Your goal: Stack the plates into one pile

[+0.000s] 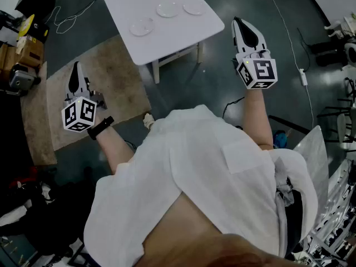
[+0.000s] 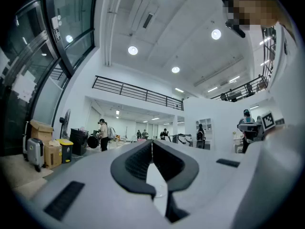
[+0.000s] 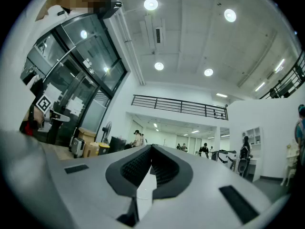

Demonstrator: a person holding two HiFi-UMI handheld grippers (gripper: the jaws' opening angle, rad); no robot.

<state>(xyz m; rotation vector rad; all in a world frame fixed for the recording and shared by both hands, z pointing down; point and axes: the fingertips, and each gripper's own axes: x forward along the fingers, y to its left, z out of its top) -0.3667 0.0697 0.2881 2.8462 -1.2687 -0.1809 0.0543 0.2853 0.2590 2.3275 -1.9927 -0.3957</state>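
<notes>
White table [image 1: 169, 38] carries three separate plates [image 1: 167, 9], spread in row

Brown rug [image 1: 111, 77] beside white table [image 1: 167, 38] (cardboard box [image 1: 30, 49] left).

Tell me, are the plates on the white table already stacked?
No, the three plates lie side by side on the table, none resting on another.

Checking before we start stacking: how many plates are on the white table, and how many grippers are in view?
Plates: 3 (left plate, middle plate, right plate)
Grippers: 2 (left gripper, right gripper)
Total: 5
</notes>
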